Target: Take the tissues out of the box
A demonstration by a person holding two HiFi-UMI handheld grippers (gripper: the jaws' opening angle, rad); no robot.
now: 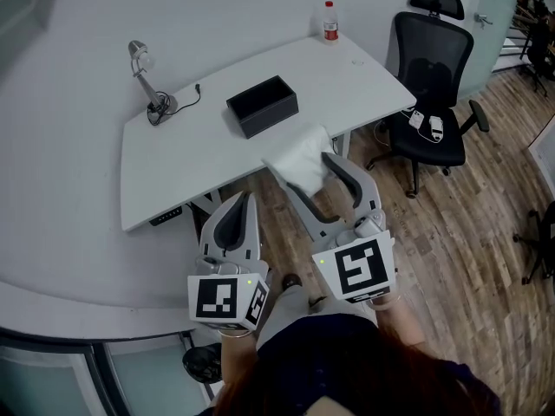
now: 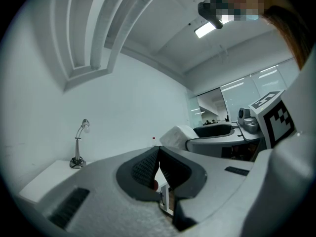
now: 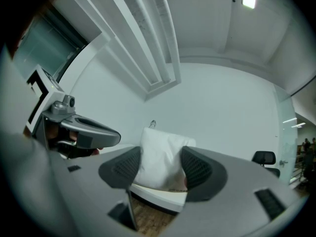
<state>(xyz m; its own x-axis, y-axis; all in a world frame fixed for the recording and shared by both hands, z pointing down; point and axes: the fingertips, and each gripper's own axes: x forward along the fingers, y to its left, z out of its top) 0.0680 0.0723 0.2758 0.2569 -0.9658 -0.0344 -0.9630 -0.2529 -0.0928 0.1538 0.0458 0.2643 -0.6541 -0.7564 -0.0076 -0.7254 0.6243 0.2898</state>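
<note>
Tissues, a soft white bundle, sit clamped between the two jaws of the right gripper at the middle of the head view. There they overlap the near edge of the white desk, just below and to the right of the black box. They are clear of the box. The right gripper view shows the grip plainly: the bundle stands upright in the centre of the frame. A ribbed dark pad presses into it from each side, the jaws set wide around it, and its top rises above the jaw tips. The left gripper is at lower left of the head view, beside the right one and short of the desk edge. In its own view its jaws meet at the tips with nothing between them, and the bundle appears to the right, above the jaws. The box lies on the desk a little above the centre of the head view, its top open and its inside dark. A desk lamp stands at the desk's upper left corner and a bottle with a red label at its far right corner. A black office chair stands on the wooden floor at upper right.
</note>
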